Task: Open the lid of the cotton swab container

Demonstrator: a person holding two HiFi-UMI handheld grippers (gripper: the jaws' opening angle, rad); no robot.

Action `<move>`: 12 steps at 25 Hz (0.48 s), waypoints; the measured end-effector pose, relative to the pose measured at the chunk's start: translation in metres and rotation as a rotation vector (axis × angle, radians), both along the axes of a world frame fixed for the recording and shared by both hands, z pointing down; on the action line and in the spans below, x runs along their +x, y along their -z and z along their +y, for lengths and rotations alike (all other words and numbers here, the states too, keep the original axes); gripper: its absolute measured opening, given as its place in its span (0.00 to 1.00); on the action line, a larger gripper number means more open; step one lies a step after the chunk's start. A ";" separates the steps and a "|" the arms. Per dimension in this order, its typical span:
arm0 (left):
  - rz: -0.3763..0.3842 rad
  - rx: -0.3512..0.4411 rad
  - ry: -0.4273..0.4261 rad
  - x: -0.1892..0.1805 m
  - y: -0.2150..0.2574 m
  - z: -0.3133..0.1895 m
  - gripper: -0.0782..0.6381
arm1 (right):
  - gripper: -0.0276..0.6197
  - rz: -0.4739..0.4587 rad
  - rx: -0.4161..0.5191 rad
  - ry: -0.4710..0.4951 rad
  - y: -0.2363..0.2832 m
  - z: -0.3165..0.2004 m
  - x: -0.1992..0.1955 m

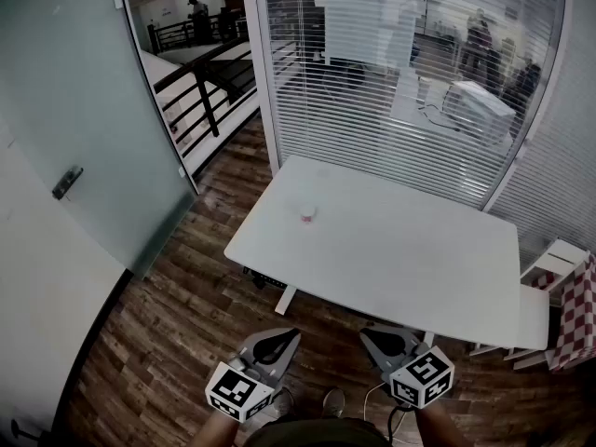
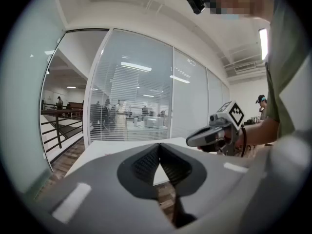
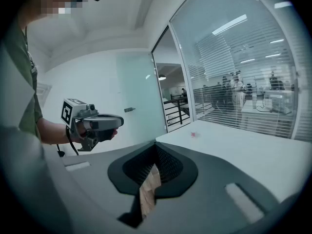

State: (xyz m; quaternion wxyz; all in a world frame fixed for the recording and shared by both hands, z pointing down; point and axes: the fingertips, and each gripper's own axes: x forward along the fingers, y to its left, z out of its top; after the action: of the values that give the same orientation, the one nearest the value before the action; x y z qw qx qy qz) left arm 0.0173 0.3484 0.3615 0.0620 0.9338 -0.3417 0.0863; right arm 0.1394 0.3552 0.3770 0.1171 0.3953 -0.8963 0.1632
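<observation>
While our left gripper (image 1: 282, 336) and right gripper (image 1: 372, 333) hang short of the tabletop (image 1: 419, 259), jaws together and empty, the cotton swab container (image 1: 307, 213) sits well ahead by its left edge, nearer our left.

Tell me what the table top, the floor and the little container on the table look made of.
Table top: smooth white board, matt, probably laminate; even colour, no grain.
Floor: dark planks with seams and grain, wood or wood-look laminate.
Container: pale with a pink part, perhaps plastic; too small to tell.
</observation>
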 end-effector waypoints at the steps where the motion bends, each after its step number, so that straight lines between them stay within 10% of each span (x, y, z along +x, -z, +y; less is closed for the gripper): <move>1: 0.000 0.002 0.000 0.001 0.000 0.000 0.12 | 0.05 0.001 0.001 0.001 0.000 0.000 0.001; 12: -0.012 -0.004 0.031 0.021 -0.007 0.012 0.12 | 0.05 0.000 0.020 0.043 -0.003 0.008 0.017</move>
State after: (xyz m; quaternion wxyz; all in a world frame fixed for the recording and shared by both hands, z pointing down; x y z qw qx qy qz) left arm 0.0380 0.3606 0.3687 0.0633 0.9278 -0.3562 0.0914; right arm 0.1559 0.3629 0.3797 0.1166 0.3773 -0.9061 0.1517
